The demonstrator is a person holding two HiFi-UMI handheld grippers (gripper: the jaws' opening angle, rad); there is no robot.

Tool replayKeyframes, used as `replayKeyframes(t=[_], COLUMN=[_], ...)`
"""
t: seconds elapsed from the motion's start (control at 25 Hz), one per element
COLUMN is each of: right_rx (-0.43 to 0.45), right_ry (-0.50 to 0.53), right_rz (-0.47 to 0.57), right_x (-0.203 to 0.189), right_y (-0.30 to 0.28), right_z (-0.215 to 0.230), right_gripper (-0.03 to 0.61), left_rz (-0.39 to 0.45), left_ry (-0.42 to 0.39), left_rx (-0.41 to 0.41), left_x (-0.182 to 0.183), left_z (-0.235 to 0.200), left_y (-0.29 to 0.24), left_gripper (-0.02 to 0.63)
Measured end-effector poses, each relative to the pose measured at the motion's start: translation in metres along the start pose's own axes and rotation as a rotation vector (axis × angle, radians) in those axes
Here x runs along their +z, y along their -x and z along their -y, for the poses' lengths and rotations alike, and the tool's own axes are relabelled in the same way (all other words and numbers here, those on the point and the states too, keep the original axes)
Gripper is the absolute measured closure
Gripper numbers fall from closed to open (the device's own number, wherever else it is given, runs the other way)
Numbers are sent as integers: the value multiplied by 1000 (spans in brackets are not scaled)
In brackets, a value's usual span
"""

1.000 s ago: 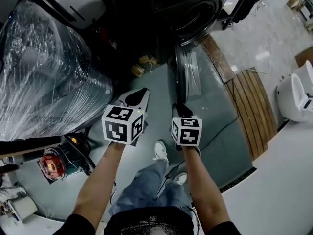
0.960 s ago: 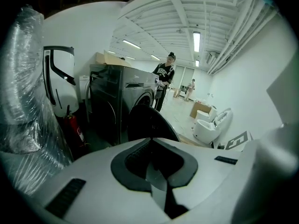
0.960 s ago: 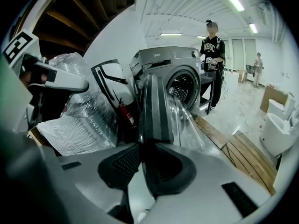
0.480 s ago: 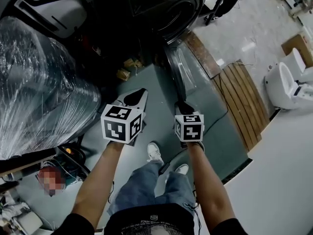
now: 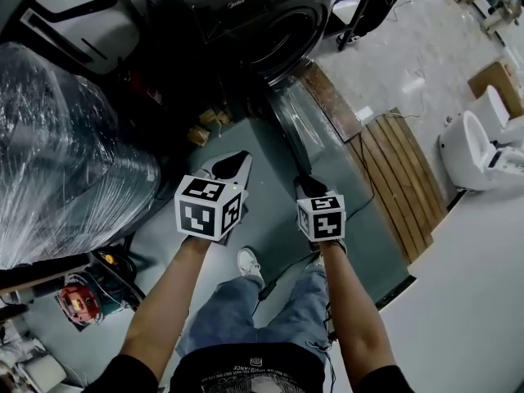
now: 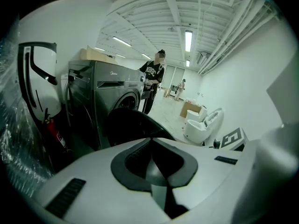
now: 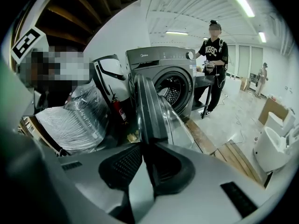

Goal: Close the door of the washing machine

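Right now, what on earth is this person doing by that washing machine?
A person holding a gripper in each hand stands at a washing machine whose door hangs wide open. The right gripper has just been closing its jaws on the door's edge, seemingly to swing it shut. The left gripper is shut and empty beside it.

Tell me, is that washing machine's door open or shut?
Open. The door stands swung out from the washing machine, and the bare drum opening shows behind it.

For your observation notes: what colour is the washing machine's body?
Dark grey; the washing machine shows best in the right gripper view.
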State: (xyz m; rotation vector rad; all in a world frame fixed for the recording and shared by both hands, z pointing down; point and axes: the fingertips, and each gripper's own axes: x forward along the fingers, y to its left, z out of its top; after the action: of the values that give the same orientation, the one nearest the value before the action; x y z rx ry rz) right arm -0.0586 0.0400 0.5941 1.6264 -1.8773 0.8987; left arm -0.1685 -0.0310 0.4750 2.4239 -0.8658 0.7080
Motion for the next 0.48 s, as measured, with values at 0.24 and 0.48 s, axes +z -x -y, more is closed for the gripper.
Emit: replayKeyframes(t=[0.24,0.48], right_rx=[62,146], right_ry=[55,133], right_rz=[-5,-18], right_x=[9,22], right_y=[0,-4], right_z=[43,81], right_gripper=[495,495], left_rz=[10,-7], left_ry=[22,59], left_rx=[48,117], left_x=[14,17], left_z=[31,63], left_y=[-27,-49], left_gripper=[584,584])
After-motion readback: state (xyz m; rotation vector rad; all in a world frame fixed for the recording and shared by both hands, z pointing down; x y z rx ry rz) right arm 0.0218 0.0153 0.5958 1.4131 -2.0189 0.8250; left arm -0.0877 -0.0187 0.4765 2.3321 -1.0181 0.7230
